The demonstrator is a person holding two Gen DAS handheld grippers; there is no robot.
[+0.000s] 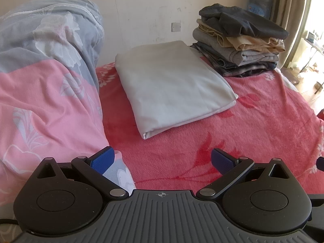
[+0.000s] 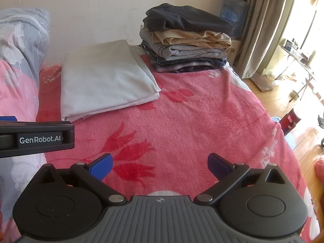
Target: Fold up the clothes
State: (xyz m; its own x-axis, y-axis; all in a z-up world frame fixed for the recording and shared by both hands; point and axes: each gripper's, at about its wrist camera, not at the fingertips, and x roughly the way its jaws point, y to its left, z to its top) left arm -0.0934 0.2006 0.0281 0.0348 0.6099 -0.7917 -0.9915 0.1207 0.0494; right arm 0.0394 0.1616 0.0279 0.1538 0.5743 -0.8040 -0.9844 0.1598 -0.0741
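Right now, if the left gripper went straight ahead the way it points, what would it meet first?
Probably the folded white sheet: the open left gripper points along bare pink blanket toward it. Depth is unclear.

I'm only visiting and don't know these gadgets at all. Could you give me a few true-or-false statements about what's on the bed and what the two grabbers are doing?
1. A folded white sheet lies flat on the red blanket. True.
2. The left gripper is clamped on the white sheet. False: its jaws are spread and hold nothing.
3. A dark garment tops the stack of folded clothes. True.
4. The stack sits at the near edge of the bed, by the grippers. False: it sits at the far end, by the wall.
5. The right gripper is open. True.
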